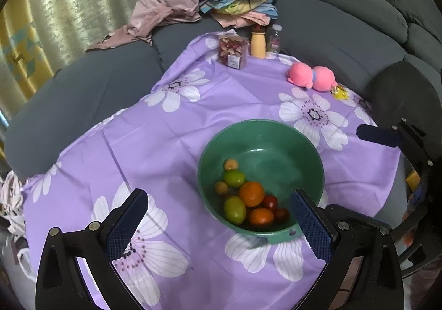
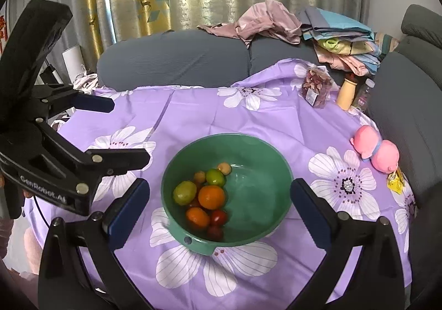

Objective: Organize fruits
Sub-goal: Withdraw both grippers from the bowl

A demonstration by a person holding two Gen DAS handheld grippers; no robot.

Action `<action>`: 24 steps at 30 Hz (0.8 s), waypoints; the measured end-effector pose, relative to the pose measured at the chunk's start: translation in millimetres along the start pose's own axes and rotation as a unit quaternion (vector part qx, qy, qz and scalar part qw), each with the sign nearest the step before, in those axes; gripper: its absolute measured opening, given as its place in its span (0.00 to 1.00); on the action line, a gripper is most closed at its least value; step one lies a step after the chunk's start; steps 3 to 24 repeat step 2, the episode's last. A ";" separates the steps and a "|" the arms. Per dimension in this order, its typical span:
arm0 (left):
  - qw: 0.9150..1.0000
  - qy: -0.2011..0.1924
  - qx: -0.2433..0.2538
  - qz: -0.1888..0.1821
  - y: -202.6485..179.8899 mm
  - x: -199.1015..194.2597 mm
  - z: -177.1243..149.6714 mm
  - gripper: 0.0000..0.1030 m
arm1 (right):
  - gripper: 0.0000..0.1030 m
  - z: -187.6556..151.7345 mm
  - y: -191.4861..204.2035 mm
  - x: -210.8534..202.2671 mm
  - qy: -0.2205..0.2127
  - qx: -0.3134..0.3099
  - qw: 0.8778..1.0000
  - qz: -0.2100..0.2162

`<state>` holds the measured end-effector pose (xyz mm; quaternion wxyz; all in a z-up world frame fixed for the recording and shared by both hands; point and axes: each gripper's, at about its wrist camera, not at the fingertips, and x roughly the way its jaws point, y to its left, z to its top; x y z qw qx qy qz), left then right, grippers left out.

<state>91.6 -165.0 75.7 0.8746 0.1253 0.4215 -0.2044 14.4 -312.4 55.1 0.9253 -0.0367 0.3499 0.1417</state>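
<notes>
A green bowl (image 1: 259,123) (image 2: 226,137) stands on the purple flowered cloth (image 1: 176,144) (image 2: 221,116). Inside lie an orange (image 1: 251,194) (image 2: 211,196), a second orange (image 2: 197,217), two green limes (image 1: 234,210) (image 2: 184,192), small dark red fruits (image 2: 218,217) and small yellowish ones (image 1: 231,164). My left gripper (image 1: 218,196) hovers open above the bowl's near side, nothing between its blue pads. My right gripper (image 2: 219,183) is also open over the bowl and holds nothing. The left gripper (image 2: 121,133) shows at the left of the right wrist view.
A pink plush toy (image 1: 312,78) (image 2: 377,149) and a yellow packet (image 2: 395,181) lie at the cloth's right edge. At the far side stand a clear box of dried pieces (image 1: 233,51), a tan bottle (image 1: 258,43) and a small clear bottle (image 2: 364,94). A grey sofa (image 1: 345,33) with piled laundry (image 1: 237,3) surrounds the table.
</notes>
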 end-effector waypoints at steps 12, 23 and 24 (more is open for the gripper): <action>1.000 0.006 0.001 0.010 -1.9 1.0 0.5 0.99 | 1.00 0.1 -1.1 -1.8 -0.001 0.001 1.000 -0.002; 1.000 0.006 0.001 0.010 -1.9 1.0 0.5 0.99 | 1.00 0.1 -1.1 -1.8 -0.001 0.001 1.000 -0.002; 1.000 0.006 0.001 0.010 -1.9 1.0 0.5 0.99 | 1.00 0.1 -1.1 -1.8 -0.001 0.001 1.000 -0.002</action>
